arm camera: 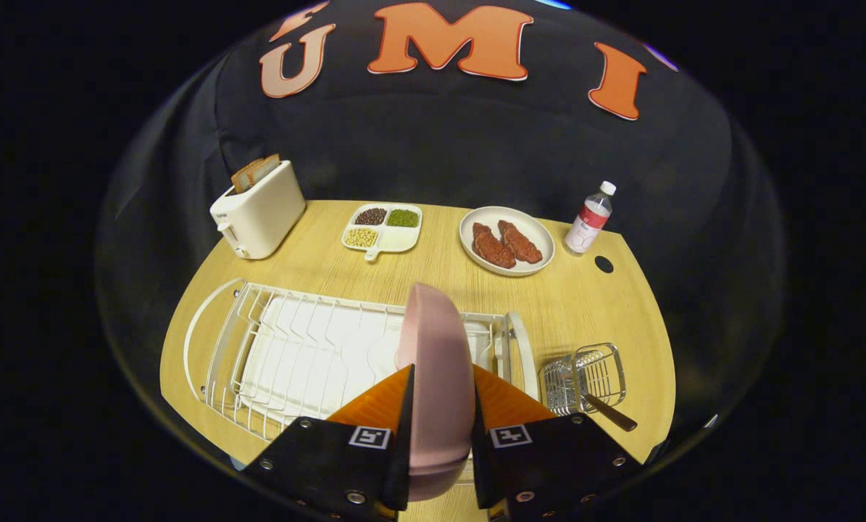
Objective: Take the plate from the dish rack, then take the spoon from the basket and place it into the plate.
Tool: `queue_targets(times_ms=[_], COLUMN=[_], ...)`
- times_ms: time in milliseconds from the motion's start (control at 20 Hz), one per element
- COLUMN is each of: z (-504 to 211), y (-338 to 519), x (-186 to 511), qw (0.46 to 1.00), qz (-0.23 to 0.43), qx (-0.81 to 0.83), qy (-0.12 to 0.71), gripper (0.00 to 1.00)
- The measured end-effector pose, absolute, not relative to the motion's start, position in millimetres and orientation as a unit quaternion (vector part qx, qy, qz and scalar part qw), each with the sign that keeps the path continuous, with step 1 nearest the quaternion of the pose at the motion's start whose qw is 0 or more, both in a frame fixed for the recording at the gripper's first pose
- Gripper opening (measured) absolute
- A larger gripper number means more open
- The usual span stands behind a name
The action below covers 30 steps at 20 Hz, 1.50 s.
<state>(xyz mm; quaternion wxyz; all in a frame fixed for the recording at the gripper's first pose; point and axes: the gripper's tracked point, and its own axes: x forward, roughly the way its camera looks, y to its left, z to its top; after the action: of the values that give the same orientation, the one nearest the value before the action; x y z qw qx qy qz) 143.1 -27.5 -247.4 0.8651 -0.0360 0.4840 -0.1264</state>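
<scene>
Bright overhead light washes out the white dish rack [317, 355]; fisheye bends the table [433, 268] edge, dimming toward nine o'clock.

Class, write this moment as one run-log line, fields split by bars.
stage: taking plate | gripper: shut on pink plate, edge-up over dish rack | spoon: in wire basket, untouched

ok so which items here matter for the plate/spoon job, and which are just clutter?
Job items:
- pink plate, on edge between the tongs, both fingers against it
- white dish rack
- wire basket
- spoon, handle sticking out of the basket

Clutter:
- toaster with bread
- divided dish of beans
- plate of meat
- bottle
</scene>
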Motion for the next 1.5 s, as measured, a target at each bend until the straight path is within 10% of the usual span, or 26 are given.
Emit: queue_targets(times_ms=[1500], z=[-231.6], y=[-7.1], x=[-46.5], qw=[0.89], qz=[-0.016], qx=[0.037], qy=[0.454], gripper=[0.26])
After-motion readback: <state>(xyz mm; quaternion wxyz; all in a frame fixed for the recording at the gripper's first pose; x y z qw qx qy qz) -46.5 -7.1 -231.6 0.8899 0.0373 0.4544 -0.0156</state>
